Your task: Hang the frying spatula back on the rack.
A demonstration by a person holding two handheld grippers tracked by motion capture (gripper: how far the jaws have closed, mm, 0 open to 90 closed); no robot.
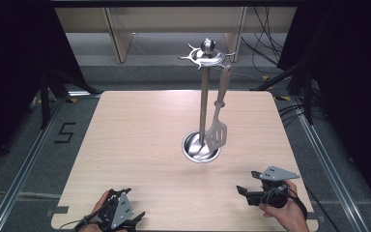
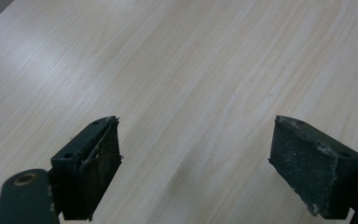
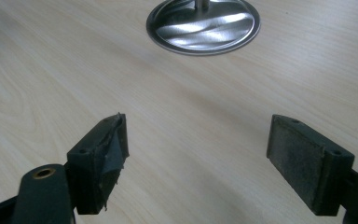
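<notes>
A metal utensil stand [image 1: 203,96] rises from a round shiny base [image 1: 193,147] near the middle of the wooden table [image 1: 140,135]. A slotted spatula [image 1: 217,129] with a pale handle hangs from the hooked crown [image 1: 206,55] at the stand's top. My left gripper [image 1: 135,220] rests at the table's near left edge, held by a hand; its jaws stand wide apart over bare wood [image 2: 196,140]. My right gripper [image 1: 241,191] sits at the near right, pointing left toward the stand, and is open with nothing between its pads. The round base [image 3: 204,25] shows ahead of it in the right gripper view.
Dark curtains flank the table on both sides. Cables [image 1: 270,43] trail on the floor behind the table at the right. A wooden frame [image 1: 121,34] stands at the back. Metal rails [image 1: 328,159] run along the floor beside the table.
</notes>
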